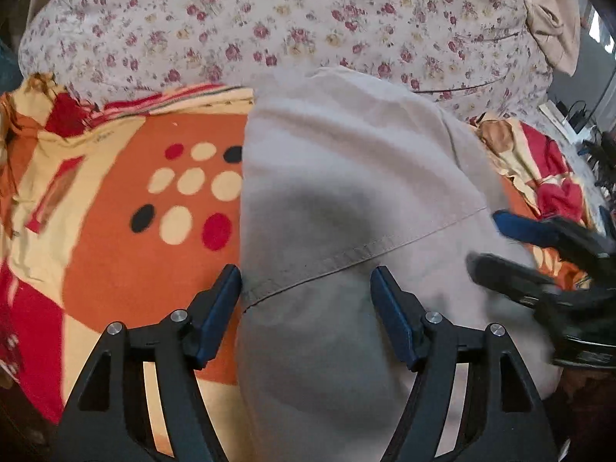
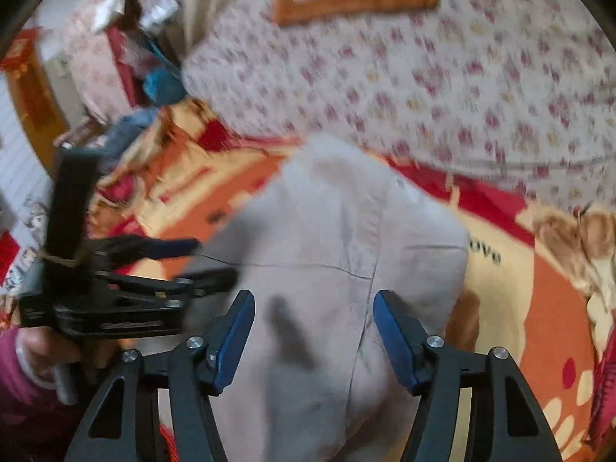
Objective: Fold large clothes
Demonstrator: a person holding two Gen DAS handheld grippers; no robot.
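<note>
My left gripper (image 1: 306,281) hangs wide and empty over the beige garment (image 1: 346,177), which lies on the patterned blanket (image 1: 115,200), long axis toward twelve o'clock. My right gripper (image 2: 313,306), also wide and empty, is equally near.

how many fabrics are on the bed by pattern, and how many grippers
plain beige garment: 1
orange blanket with dots: 1
floral cover: 1
grippers: 2, left gripper and right gripper, both open over the garment
total: 5
</note>
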